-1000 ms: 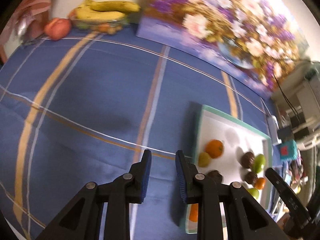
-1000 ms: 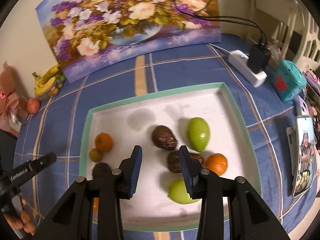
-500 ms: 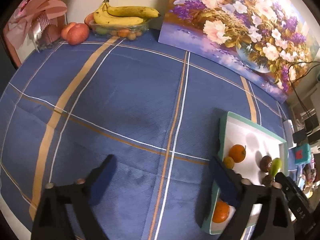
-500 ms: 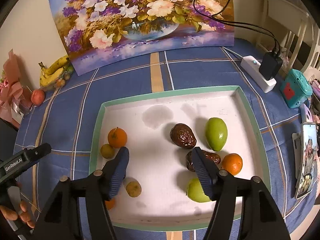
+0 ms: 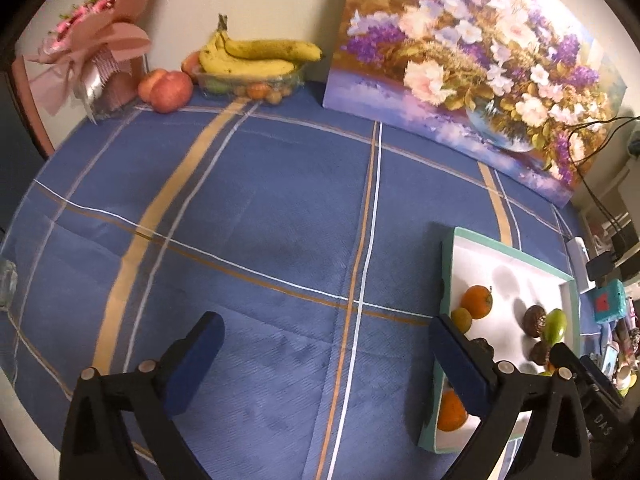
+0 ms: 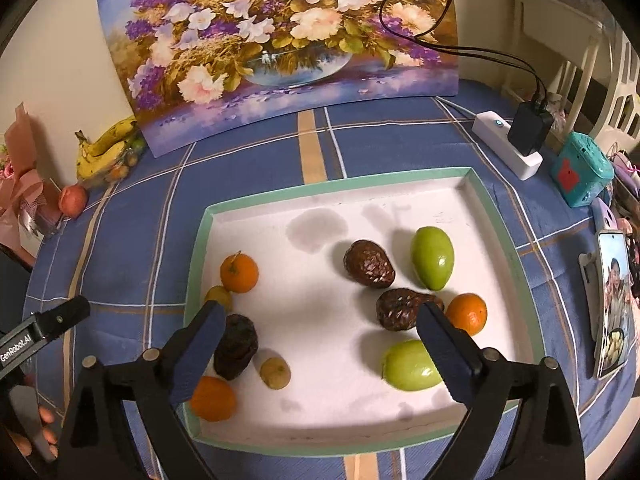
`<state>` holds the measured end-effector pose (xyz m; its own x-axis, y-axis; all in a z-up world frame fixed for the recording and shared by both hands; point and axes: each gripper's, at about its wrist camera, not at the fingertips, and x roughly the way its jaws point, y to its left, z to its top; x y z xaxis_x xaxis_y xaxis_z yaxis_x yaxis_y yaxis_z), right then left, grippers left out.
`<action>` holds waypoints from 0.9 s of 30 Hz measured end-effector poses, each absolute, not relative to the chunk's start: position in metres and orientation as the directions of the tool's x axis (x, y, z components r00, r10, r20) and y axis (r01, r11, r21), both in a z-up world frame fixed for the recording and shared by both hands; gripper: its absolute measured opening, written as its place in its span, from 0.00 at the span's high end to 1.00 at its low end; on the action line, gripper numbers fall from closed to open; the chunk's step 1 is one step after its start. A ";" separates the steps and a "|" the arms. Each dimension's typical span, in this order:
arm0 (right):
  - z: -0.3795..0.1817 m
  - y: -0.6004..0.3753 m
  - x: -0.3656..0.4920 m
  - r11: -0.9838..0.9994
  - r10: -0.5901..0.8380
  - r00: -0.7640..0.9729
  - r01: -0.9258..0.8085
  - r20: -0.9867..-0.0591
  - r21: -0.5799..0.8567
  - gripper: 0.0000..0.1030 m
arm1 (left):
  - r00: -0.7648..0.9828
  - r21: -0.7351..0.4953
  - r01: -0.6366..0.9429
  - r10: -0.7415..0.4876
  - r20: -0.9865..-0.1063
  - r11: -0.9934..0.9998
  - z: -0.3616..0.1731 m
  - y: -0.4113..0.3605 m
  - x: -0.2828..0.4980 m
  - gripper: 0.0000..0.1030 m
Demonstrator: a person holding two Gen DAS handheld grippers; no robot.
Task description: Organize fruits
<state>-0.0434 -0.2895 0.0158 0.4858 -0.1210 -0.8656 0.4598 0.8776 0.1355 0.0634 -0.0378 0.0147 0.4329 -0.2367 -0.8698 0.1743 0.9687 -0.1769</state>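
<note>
A white tray with a teal rim (image 6: pixel 504 240) holds several fruits: oranges (image 6: pixel 239 273), green fruits (image 6: pixel 433 258), dark brown fruits (image 6: pixel 369 264) and small yellow ones (image 6: pixel 274 373). My right gripper (image 6: pixel 320 316) hovers over the tray's near half. Its jaws are opening wide, and nothing is pinched between them. My left gripper (image 5: pixel 325 322) stands open above bare blue tablecloth, left of the tray (image 5: pixel 448 264), holding nothing. Its right finger overlaps the tray's left edge in the left wrist view.
A flower painting (image 6: pixel 288 40) leans on the wall behind. Bananas (image 5: pixel 256 56) in a clear bowl, a peach (image 5: pixel 168 90) and a pink bouquet (image 5: pixel 100 40) sit at the back left. A power strip (image 6: pixel 506 148), teal box (image 6: pixel 582 172) and phone (image 6: pixel 612 300) lie right of the tray.
Both grippers went from shut to wide open. The left wrist view tipped up a little, showing more of the back wall and the bouquet.
</note>
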 end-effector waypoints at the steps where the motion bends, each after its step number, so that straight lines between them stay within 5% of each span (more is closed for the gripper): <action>1: 0.017 -0.287 -0.045 0.879 -0.120 0.489 0.457 -0.864 0.137 0.06 | 0.435 -0.178 0.174 -0.238 -0.868 0.969 0.019 -0.036 0.060 0.00; 14: 0.032 -0.258 -0.096 0.887 -0.166 0.543 0.446 -0.823 0.115 0.06 | 0.519 -0.009 0.200 -0.114 -0.847 0.980 0.039 -0.018 -0.004 0.00; 27: 0.023 -0.238 -0.115 0.906 -0.153 0.541 0.411 -0.827 0.102 0.06 | 0.482 -0.031 0.221 -0.137 -0.866 0.975 0.026 -0.011 -0.017 0.00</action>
